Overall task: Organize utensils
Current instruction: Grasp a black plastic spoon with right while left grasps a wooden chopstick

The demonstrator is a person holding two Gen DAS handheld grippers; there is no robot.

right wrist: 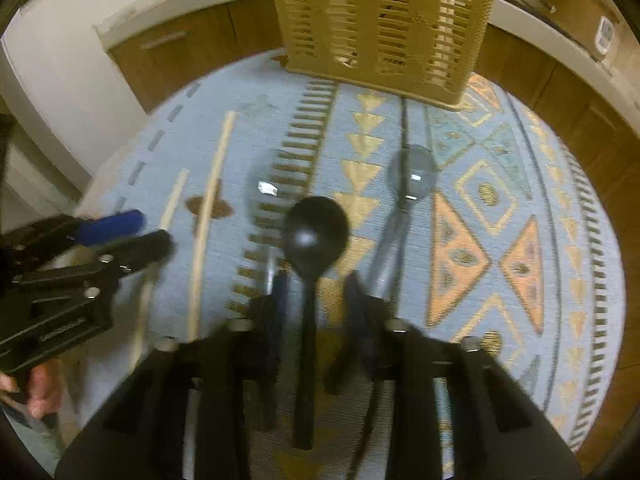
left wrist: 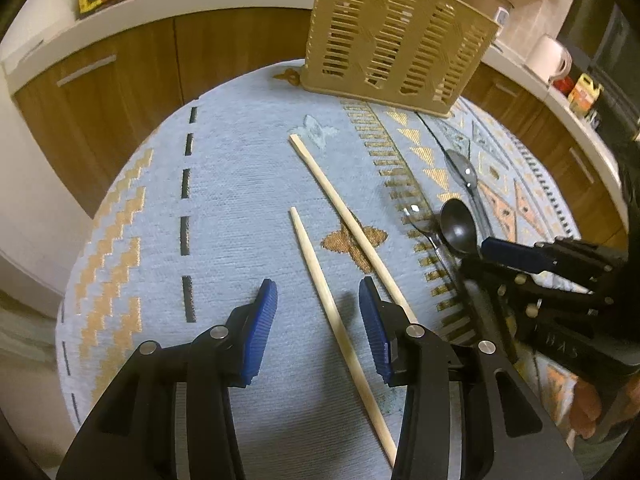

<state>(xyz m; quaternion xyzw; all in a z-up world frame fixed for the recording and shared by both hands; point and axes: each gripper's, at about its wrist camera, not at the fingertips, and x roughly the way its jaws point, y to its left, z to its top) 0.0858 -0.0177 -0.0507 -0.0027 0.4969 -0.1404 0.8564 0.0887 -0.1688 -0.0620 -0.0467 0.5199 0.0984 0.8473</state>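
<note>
Left wrist view shows the left tool point(left wrist: 318, 312) spread wide over the round table point(left wrist: 224, 168) with its patterned blue cloth, holding nothing. One wooden chopstick point(left wrist: 340, 328) lies flat between the blue pads point(left wrist: 266, 304), touching neither. A second chopstick point(left wrist: 352, 220) lies just beside it to the right, running toward the beige slotted utensil basket point(left wrist: 392, 40) that stands upright at the far edge of the table. Further right lie a metal spoon point(left wrist: 464, 172) and a black spoon point(left wrist: 458, 228), with a third, shiny utensil point(left wrist: 420, 228) partly hidden beside the black one.

Right wrist view, somewhat blurred, has the right tool point(right wrist: 316, 296) partly open around the black spoon's point(right wrist: 316, 232) handle, which runs between the pads; I cannot tell whether they touch it. Its bowl points toward the basket point(right wrist: 380, 28). The metal spoon point(right wrist: 414, 176) lies just right of it, both chopsticks point(right wrist: 208, 216) well to the left, near the left tool point(right wrist: 136, 232)
</note>
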